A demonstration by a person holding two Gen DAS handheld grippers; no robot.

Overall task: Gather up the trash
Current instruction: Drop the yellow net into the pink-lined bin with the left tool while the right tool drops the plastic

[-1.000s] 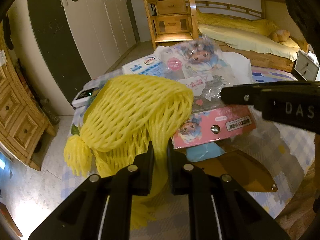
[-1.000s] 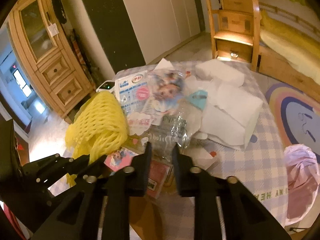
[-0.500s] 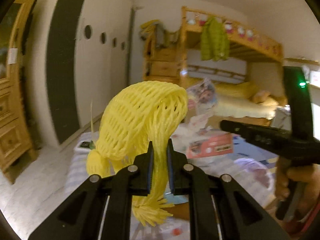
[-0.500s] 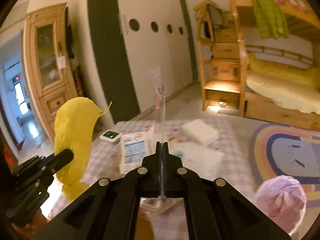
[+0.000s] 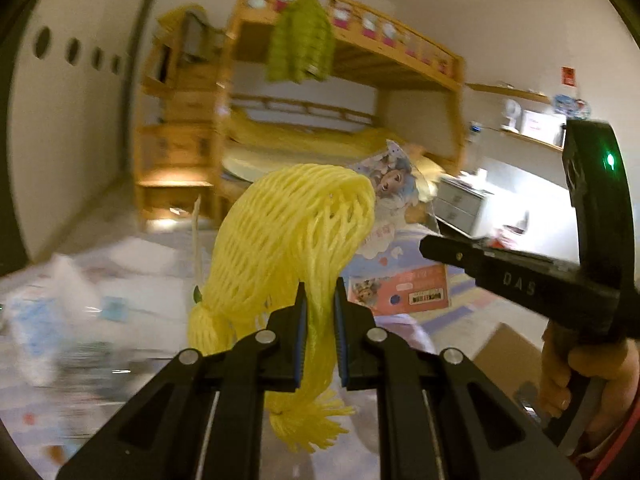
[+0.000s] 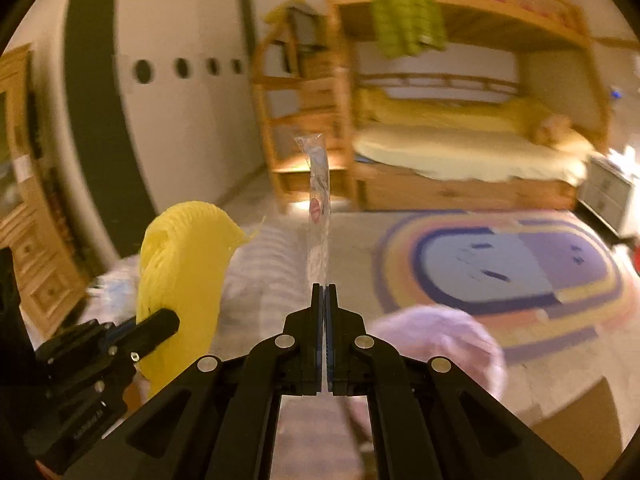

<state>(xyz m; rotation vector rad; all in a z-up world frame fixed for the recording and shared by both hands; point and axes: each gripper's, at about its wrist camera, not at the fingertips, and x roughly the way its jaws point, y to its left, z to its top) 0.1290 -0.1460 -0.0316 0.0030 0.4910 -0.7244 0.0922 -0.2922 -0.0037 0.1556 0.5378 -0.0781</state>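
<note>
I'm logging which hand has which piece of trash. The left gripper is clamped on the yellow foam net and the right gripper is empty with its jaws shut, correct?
Not quite. The left gripper is clamped on the yellow foam net, but the right gripper is not empty: its jaws are shut on a clear plastic wrapper, seen edge-on in the right wrist view.

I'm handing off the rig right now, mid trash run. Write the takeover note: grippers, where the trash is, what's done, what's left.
Left gripper: shut on the yellow foam net, lifted clear of the table.
Right gripper: shut on the clear plastic wrapper, held up edge-on.
Pink-lined bin: on the floor just below the right gripper.
Done: both pieces picked up.
Left: drop both in the bin; more wrappers, blurred, remain on the table.
</note>
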